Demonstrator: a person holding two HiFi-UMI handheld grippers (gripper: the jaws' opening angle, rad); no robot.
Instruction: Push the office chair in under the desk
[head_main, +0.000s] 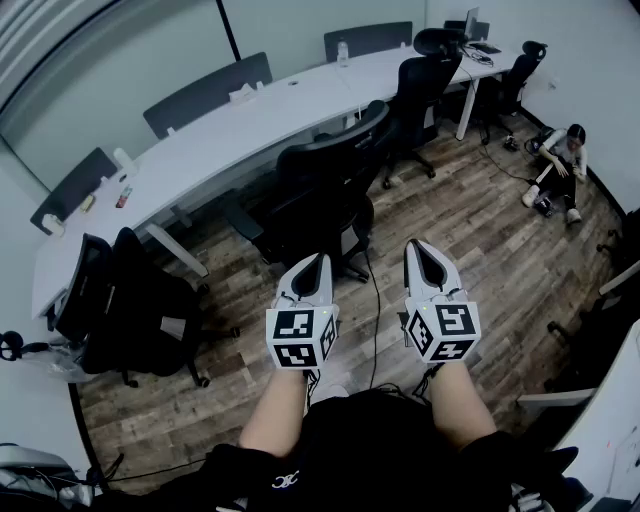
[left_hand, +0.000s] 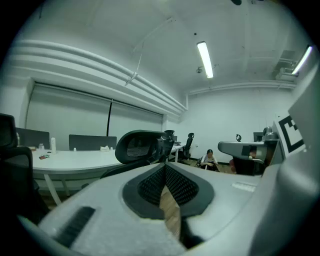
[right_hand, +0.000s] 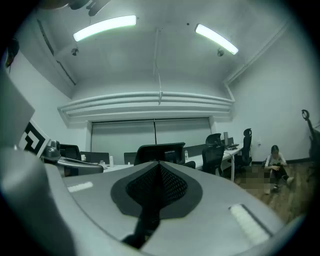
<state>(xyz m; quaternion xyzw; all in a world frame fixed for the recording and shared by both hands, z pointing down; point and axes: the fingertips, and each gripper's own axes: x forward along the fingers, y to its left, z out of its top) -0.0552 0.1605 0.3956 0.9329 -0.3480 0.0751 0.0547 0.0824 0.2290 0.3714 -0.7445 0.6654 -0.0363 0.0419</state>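
A black office chair (head_main: 322, 185) stands pulled out from the long curved white desk (head_main: 230, 125), its back turned toward me. Both grippers hover side by side just short of the chair's back, touching nothing. My left gripper (head_main: 317, 264) is shut and empty, and so is my right gripper (head_main: 419, 250). In the left gripper view the closed tip (left_hand: 164, 168) points at the chair's headrest (left_hand: 136, 146). From the right gripper view the closed tip (right_hand: 159, 165) faces the chair back (right_hand: 159, 151).
Another black chair (head_main: 135, 315) sits at the left. Two more chairs (head_main: 425, 85) stand at the desk's far right end. A person (head_main: 560, 160) sits on the wooden floor at the right. A cable (head_main: 376, 300) runs along the floor between the grippers. Grey dividers (head_main: 205, 95) back the desk.
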